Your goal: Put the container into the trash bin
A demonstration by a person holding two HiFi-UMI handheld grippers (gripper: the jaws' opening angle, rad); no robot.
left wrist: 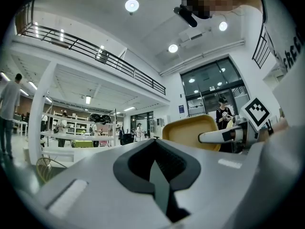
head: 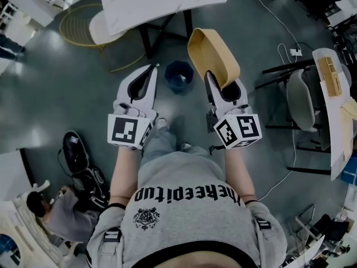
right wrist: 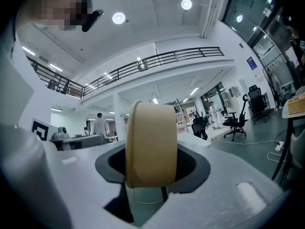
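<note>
Right of the bin (head: 179, 76) in the head view, the container (head: 212, 54) is held off the floor in the right gripper (head: 224, 82). The jaws are clamped on its near end, one on each side. The container is a tan oblong tub standing on edge. Its long axis runs from the jaws away from the person, leaning a little toward the bin's side, and its free far end reaches past the bin. Its hollow faces left, toward the bin and the other gripper. The left gripper view shows that hollow (left wrist: 190, 132), while the right gripper view shows the container (right wrist: 150, 144) edge-on, rim to the left, filling the gap between the pads.

The bin is dark, round and open-topped. It stands on the grey floor ahead of the person's feet, between the two grippers in the head view.

Left of the bin, the left gripper (head: 149, 71) points forward with its jaws closed together on nothing; its own view (left wrist: 157, 163) shows the pads meeting. Beyond the bin stands a white table (head: 162, 1).
</note>
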